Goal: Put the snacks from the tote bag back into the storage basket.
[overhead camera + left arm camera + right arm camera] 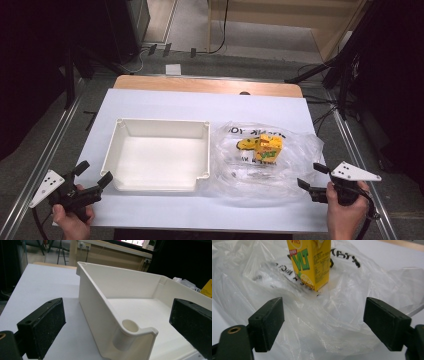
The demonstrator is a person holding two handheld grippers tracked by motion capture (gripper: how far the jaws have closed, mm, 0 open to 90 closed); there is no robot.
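Yellow juice carton (268,148) upright inside crumpled clear plastic bag (295,165) on desk (165,102), beside empty white tray (116,145). Right gripper (308,182) fingers wide, at bag's edge; left gripper (93,175) fingers wide, straddling tray corner. Risk: slippery film tearing or carton toppling when pinched.

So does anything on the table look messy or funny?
A little. The clear plastic bag lies crumpled and spread out right of the white tray, with the yellow drink carton sitting on it rather than in the tray. Nothing looks spilled or broken. Both grippers are open and hold nothing.
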